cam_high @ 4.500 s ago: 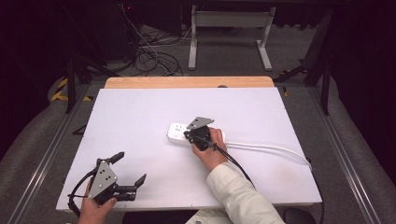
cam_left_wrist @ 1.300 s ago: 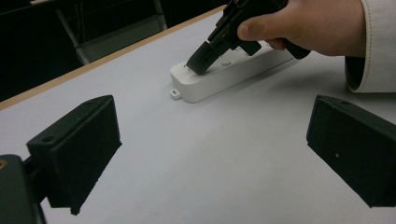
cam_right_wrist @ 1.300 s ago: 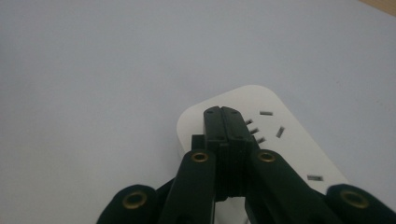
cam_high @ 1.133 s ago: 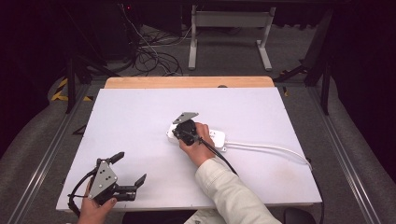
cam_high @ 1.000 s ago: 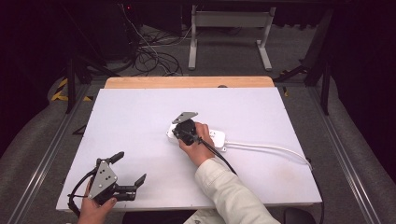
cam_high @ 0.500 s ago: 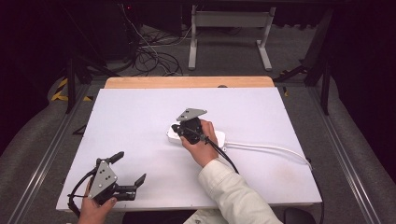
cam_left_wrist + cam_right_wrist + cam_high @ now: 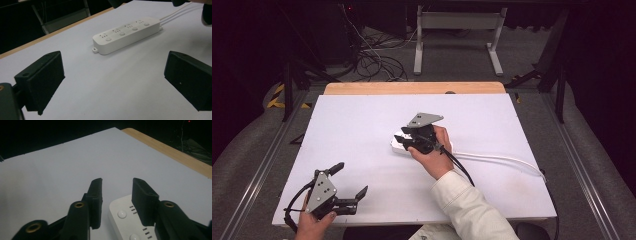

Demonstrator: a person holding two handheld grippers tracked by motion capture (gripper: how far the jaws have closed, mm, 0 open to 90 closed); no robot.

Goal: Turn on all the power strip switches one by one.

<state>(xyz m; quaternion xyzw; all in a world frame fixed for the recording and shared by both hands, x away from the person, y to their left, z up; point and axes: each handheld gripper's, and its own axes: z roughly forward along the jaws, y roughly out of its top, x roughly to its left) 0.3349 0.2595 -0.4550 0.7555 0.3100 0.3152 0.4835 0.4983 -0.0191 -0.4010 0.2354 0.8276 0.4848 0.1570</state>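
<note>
1. White laminate covers the surface [image 7: 362, 130] from my near edge to the bare wooden strip at the far side, and almost nothing lies on it.
2. Nearest me, the left gripper [image 7: 343, 192] sits low at the near-left corner, held in a hand that rests on the surface. Its fingers [image 7: 40, 82] stand wide apart with nothing between them, pointing across the surface toward the middle.
3. Further in, near the centre, lies the white power strip [image 7: 126, 33]. It lies flat, sockets and round buttons facing up. Its white cable [image 7: 507, 160] trails off to the right edge.
4. Over the strip's left end hovers the right gripper [image 7: 117, 195], the hand wrapped around its body with the forearm in a pale sleeve coming in from the bottom right. Its fingers [image 7: 96, 197] have just been opening and now stand partly apart. They are clear of the strip, and nothing is between them. The end button shows just below the gap.
5. Judging from this, I read the work as pressing the strip's switches. One press at the end looks finished and the gripper is off the casing. I cannot tell which buttons are on, so what remains is unclear.
6. Beyond the surface, a dark floor holds tangled cables and a grey metal frame.
</note>
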